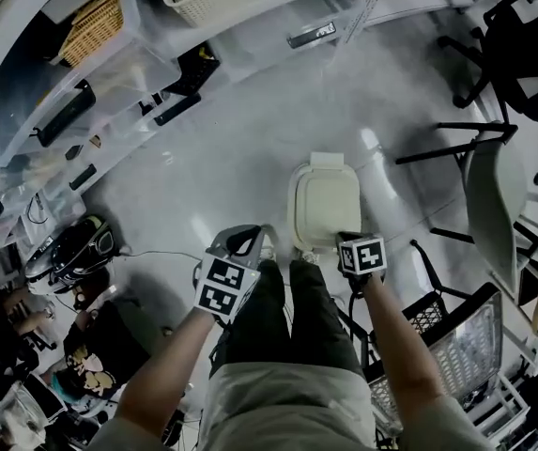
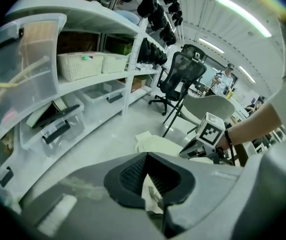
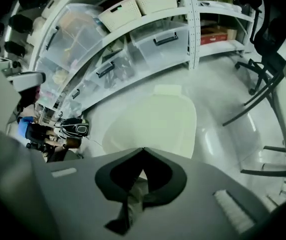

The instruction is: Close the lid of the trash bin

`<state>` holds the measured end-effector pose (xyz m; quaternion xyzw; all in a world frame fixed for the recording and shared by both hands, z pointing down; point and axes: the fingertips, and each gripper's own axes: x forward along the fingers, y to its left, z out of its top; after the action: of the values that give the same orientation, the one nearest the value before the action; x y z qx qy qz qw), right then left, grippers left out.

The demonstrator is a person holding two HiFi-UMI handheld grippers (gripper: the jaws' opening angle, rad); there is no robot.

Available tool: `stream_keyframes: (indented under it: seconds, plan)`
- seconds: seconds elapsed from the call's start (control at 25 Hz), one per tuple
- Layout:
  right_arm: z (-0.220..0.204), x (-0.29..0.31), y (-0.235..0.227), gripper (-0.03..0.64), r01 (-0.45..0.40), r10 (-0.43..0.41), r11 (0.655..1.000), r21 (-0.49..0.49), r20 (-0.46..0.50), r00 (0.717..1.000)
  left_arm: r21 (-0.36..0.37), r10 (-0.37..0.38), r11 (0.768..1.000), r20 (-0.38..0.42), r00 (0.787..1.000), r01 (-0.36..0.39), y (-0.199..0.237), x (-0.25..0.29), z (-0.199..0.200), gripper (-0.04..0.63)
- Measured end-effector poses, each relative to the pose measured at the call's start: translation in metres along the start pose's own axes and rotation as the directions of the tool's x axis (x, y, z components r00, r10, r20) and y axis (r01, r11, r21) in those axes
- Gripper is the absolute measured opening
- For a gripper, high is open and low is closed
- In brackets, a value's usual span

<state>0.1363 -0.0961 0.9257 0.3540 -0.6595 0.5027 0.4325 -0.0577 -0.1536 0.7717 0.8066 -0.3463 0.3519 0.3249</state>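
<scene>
The cream trash bin stands on the pale floor just ahead of my feet, its lid lying flat on top with the hinge tab at the far side. In the right gripper view the lid fills the middle, directly beyond my right gripper, whose jaws meet at the tips with nothing between them. My right gripper hovers at the bin's near right edge. Left of the bin, my left gripper is also shut and empty. From the left gripper the bin shows beyond the jaws.
Shelving with clear storage boxes curves along the left and back. A black office chair and a grey chair stand to the right, a wire basket at the near right. A helmet lies on the floor at left.
</scene>
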Motion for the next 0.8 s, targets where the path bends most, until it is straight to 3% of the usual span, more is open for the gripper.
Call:
stream_keyframes:
  seconds: [0.24, 0.48, 0.64, 0.8]
  plan:
    - [-0.041, 0.064, -0.019, 0.003, 0.033, -0.032, 0.999, 0.04, -0.029, 0.999, -0.05, -0.025, 0.999, -0.085, 0.996, 0.021, -0.01, 0.029, -0.068, 0.002]
    - [-0.049, 0.093, -0.029, 0.004, 0.092, -0.094, 0.995, -0.047, -0.035, 0.995, -0.075, -0.011, 0.997, -0.101, 0.995, 0.004, -0.005, 0.036, -0.087, 0.002]
    - [-0.063, 0.087, -0.021, 0.003, 0.043, -0.044, 0.998, -0.034, -0.029, 0.999, -0.07, -0.006, 0.998, -0.098, 0.995, -0.001, -0.005, 0.032, -0.083, 0.002]
    - [-0.093, 0.084, -0.001, 0.003, -0.013, 0.007, 0.996, -0.093, -0.063, 0.998, -0.067, -0.017, 0.998, -0.097, 0.995, 0.01, -0.012, 0.03, -0.083, 0.002]
